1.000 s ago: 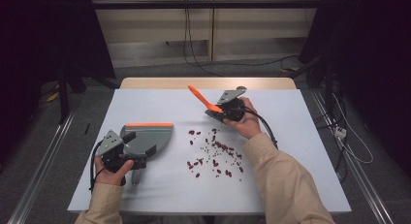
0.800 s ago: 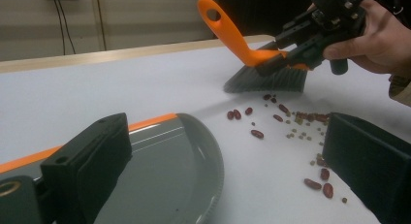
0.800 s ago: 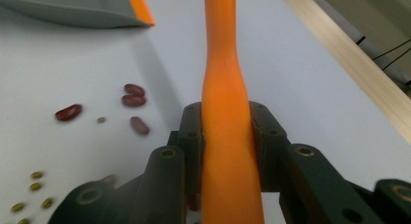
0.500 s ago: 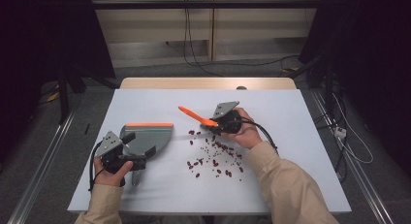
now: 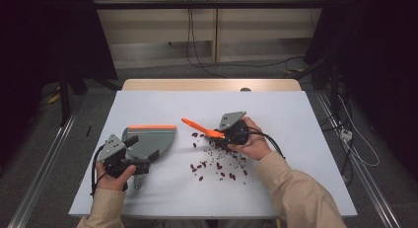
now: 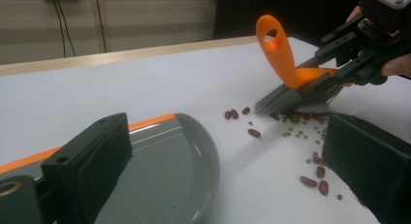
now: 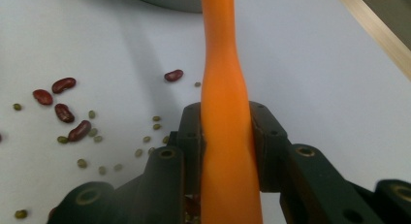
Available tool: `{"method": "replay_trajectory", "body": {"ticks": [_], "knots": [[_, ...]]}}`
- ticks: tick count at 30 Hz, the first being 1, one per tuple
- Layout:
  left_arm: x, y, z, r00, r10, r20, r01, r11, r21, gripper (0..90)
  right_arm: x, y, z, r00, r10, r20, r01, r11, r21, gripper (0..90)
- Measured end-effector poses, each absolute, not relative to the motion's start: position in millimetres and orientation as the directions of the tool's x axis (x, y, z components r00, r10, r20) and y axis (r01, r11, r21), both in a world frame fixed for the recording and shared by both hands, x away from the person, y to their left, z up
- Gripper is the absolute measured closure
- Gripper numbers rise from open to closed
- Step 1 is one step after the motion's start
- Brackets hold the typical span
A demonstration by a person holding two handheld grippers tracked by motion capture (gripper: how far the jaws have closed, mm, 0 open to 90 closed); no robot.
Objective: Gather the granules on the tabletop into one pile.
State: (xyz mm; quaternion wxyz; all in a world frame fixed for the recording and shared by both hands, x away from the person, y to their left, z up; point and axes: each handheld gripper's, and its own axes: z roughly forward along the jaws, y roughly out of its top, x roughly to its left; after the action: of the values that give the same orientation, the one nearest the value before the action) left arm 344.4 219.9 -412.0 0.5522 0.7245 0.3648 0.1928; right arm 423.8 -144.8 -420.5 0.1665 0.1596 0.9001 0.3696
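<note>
The right gripper (image 5: 227,135) is clamping an orange-handled brush (image 5: 199,128), its bristles sitting among red beans (image 5: 217,164) at the table's centre. At eight o'clock, the left gripper (image 5: 143,161) is seemingly gripping the grey dustpan (image 5: 153,139).

Even, soft light falls from above on the white desk (image 5: 296,119), which reads bright in the high view while the room to either side sinks into near black. Shadows are faint and short: a pale one lies under the dustpan (image 5: 150,139), and a soft grey one trails beside the orange brush handle (image 7: 225,112) in the right gripper view. A small streak of glare sits on the dustpan's rim in the left gripper view. Both gripper views are soft up close: the black jaws at the bottom are blurred, and the handle is out of focus near the lens. The beans (image 7: 63,112) stay fairly sharp.
</note>
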Motion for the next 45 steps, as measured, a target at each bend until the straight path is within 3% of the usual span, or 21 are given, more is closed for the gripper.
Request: {"method": "replay_trajectory", "body": {"ticks": [8, 14, 25, 38, 45], "knots": [[345, 220, -412, 0.659, 0.741, -0.127, 0.317, -0.120, 0.941, 3.7, 424, -152, -411, -0.885, 0.430, -0.177, 0.161, 0.641, 0.750, 71.1], [346, 218, -413, 0.662, 0.738, -0.129, 0.322, -0.125, 0.939, 3.7, 439, -159, -397, -0.866, 0.471, -0.165, 0.167, 0.584, 0.794, 71.1], [348, 222, -413, 0.655, 0.742, -0.144, 0.326, -0.105, 0.939, 3.7, 474, -150, -403, -0.844, 0.511, -0.163, 0.180, 0.557, 0.811, 71.1], [351, 226, -415, 0.647, 0.747, -0.154, 0.335, -0.098, 0.937, 3.7, 497, -105, -421, -0.871, 0.427, -0.243, 0.103, 0.642, 0.760, 71.1], [351, 228, -416, 0.647, 0.749, -0.141, 0.334, -0.112, 0.936, 3.7, 490, -93, -428, -0.914, 0.346, -0.212, 0.084, 0.671, 0.737, 70.9]]}}
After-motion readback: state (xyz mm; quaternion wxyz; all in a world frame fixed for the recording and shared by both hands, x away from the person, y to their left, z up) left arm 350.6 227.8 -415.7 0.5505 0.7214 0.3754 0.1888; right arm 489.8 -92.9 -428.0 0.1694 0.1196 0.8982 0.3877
